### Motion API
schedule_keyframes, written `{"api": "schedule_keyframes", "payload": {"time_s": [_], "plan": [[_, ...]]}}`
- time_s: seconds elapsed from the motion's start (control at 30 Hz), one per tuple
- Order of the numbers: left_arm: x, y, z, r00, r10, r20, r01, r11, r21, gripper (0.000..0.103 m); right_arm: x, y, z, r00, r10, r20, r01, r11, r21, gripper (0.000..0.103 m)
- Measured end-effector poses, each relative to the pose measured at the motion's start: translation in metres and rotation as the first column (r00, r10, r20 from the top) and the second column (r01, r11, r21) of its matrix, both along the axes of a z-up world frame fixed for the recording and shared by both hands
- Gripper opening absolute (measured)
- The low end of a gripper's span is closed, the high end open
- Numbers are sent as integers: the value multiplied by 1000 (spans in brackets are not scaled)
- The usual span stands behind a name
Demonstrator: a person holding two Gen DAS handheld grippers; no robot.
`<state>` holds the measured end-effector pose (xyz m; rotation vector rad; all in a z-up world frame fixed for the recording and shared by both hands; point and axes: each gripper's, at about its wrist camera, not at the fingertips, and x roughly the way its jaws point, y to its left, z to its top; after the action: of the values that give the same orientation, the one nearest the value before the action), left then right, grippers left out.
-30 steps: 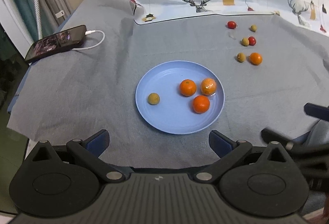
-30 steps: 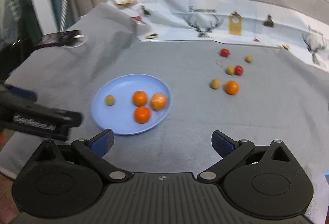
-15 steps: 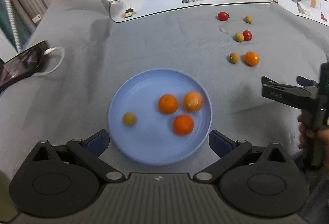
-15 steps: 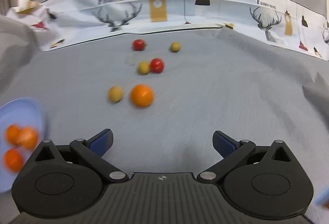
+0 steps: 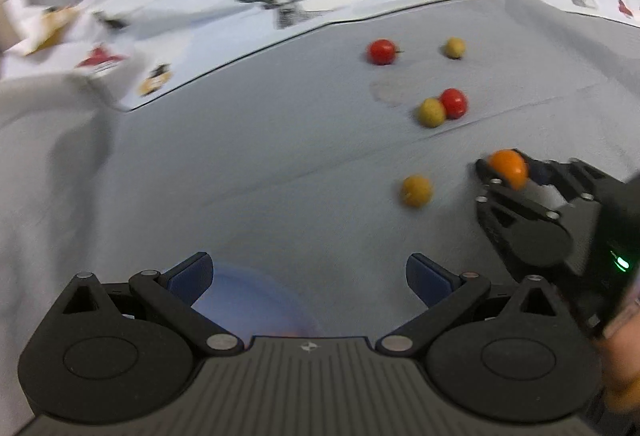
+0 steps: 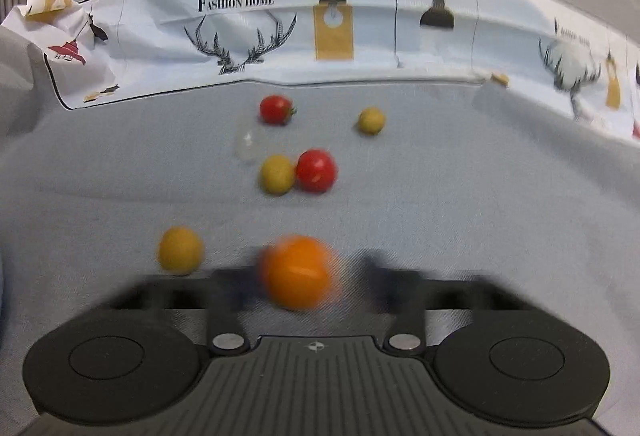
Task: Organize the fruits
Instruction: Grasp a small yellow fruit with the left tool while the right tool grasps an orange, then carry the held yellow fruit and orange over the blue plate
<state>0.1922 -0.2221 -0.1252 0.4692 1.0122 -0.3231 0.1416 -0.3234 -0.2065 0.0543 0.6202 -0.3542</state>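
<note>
Seen from the left wrist, the left tongs [image 5: 308,272] hang spread and empty over the grey bench [image 5: 248,164], having swung forward from the blue plate [image 5: 248,304], which a second ago filled this view and is now a blurred sliver between the fingers. To the right, the right tongs [image 5: 510,170] have arrived around the orange [image 5: 509,166], which half a second ago lay free on the cloth beside a yellow-brown fruit [image 5: 417,190]. That suggests the fourth orange is about to join the three on the plate.

From the right wrist, the orange [image 6: 298,272] sits blurred between the narrowed fingers of the right tongs [image 6: 304,286]; whether they already pinch it I cannot tell. Only this view shows the rest sharply: two red tomatoes [image 6: 316,170] [image 6: 275,109], a yellow fruit [image 6: 277,174] touching one, another [image 6: 371,120] farther back, and the printed cloth [image 6: 280,32]. Only the left view shows the plate.
</note>
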Motion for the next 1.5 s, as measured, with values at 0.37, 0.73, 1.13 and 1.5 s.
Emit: {"api": "schedule_keyframes", "payload": {"time_s": [0.37,0.73,1.13,1.5], "plan": [[58,-65,-70,987,-50,-156,30,991,-132,37,-12,-63,1,971,-238,10,236,969,67,35],[19,-23,7,997,-54,-48,43,980,-196,28,-42,-58,31,961,-256,104,245,964,103,35],[-106,118,102,998,57,26,-52,982,-182,28,-173,60,144,977,38,211,-93,962,256,35],[-204,224,124,978,193,80,-167,952,-255,28,-227,189,185,901,396,180,-425,888,177,35]]}}
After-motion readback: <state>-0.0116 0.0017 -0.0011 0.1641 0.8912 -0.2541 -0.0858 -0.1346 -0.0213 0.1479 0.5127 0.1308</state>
